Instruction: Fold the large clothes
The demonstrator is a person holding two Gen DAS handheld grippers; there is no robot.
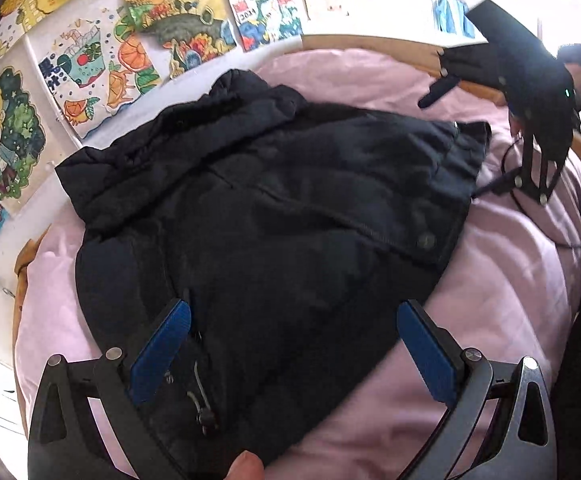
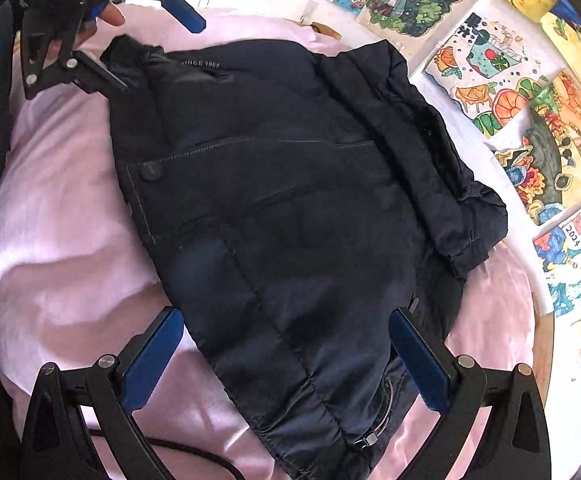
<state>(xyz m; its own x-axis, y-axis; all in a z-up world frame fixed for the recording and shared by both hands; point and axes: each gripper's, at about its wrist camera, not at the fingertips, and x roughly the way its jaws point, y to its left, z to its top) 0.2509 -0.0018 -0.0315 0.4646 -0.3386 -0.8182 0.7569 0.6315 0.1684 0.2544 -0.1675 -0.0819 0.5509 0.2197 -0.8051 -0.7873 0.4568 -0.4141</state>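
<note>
Jacket (image 1: 258, 208) lies mid-bed (image 1: 510, 288), partly folded, sleeve bundled toward wall side. Left claw (image 1: 294, 356) spread, over hem at 6 o'clock. Right claw (image 2: 286, 360) spread, over opposite end, empty. Next, likely: pinch both thick edges deep, lift together, fold across, press flat.

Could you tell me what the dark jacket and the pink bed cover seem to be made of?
Jacket: probably padded synthetic shell, dark navy; stitched puffy panels with a faint sheen. Bed cover: likely soft woven cotton or similar, matte pale pink with gentle creases.
</note>
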